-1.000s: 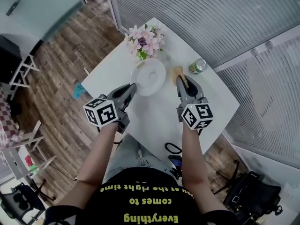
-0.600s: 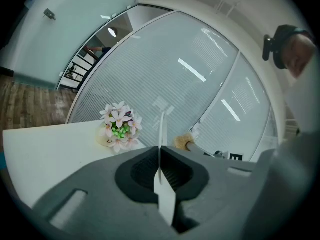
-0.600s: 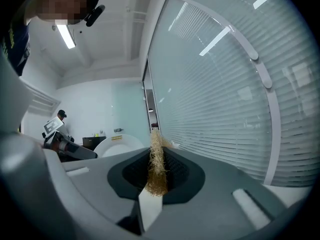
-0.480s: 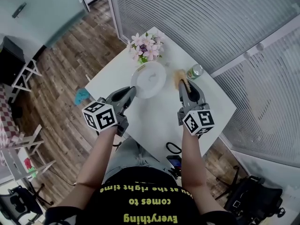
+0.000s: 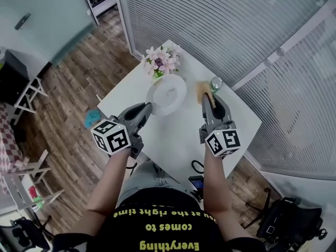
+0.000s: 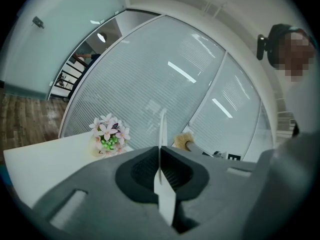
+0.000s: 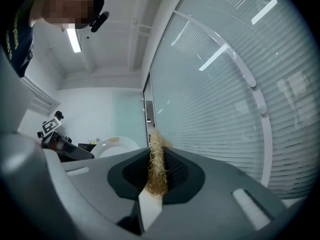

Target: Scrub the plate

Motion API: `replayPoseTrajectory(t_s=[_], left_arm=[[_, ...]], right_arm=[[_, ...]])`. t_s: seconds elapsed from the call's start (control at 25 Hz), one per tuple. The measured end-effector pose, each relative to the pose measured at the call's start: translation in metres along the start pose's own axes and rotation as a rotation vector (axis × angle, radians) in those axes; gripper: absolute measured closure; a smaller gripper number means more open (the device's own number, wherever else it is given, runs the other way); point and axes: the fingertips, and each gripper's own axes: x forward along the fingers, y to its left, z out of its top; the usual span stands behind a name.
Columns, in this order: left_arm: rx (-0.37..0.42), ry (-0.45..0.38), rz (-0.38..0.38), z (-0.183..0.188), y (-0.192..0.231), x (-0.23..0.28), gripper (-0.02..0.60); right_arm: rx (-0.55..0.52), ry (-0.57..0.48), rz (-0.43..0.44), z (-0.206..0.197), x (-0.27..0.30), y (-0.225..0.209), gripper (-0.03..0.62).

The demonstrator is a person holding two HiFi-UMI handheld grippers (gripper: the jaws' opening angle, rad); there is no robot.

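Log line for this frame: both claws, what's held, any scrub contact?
left claw: shut on plate rim | right claw: shut on scrubber | contact: none, scrubber apart from plate | on table: flowers, can

On the table [image 5: 176,136], flowers [image 5: 161,61] stand behind the plate [image 5: 168,93], scrubber [image 5: 202,91] to its right, can [image 5: 216,83] beyond.

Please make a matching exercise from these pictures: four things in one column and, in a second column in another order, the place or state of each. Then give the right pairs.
Things
1. plate
2. scrub pad
3. flowers
4. can

Places or states
A. stands at the far corner of the table
B. clamped by its edge in the left gripper
C. near the table's edge, just beyond the right gripper
D. clamped between the right gripper's jaws

Pairs: 1-B, 2-D, 3-A, 4-C
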Motion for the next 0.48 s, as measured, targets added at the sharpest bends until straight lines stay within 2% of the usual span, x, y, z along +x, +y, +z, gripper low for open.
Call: replayPoseTrajectory(t_s=[0.48], left_arm=[[0.040,-0.011,-0.034,0.009,-0.023,-0.014,0.571]], right_arm=[[-0.029,-0.087,0.006,0.038,-0.011,0.019,0.551]])
